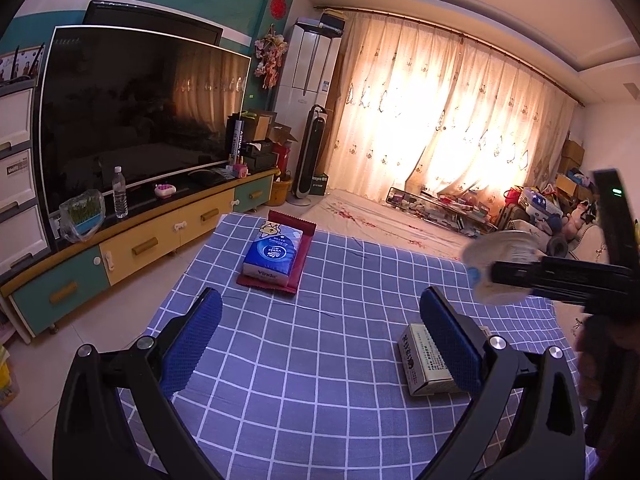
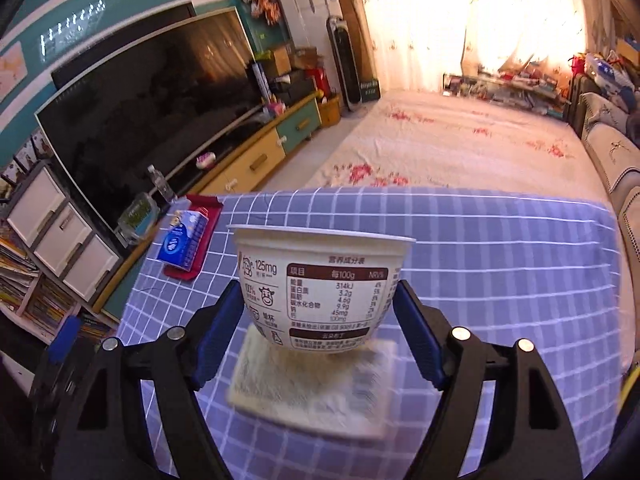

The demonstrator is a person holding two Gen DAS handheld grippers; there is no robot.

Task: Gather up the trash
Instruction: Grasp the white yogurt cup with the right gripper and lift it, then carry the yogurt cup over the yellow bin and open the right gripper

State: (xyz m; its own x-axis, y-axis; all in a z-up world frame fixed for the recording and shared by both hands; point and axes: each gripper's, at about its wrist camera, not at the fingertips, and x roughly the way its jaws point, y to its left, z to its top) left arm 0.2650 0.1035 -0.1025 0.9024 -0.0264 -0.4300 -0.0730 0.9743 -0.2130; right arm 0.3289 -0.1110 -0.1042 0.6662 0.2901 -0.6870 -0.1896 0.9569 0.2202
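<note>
Right now the right gripper (image 2: 320,312) is pinching a white yogurt cup (image 2: 324,280) by its tapered sides at the centre of the right wrist view, lifted above a flat paper packet (image 2: 312,388) lying on the checked counter (image 2: 500,264). Because the cup is narrowing toward its base, it is risking slipping downward or tipping, spilling any leftovers. The left gripper (image 1: 320,340) is hanging open and empty, a small carton (image 1: 424,360) at lower right just behind its finger.

Tissue pack (image 1: 273,255) on tray (image 1: 298,268), table's (image 1: 320,360) far-left; small box (image 1: 424,364) near-right; cup (image 2: 320,284) above box.
</note>
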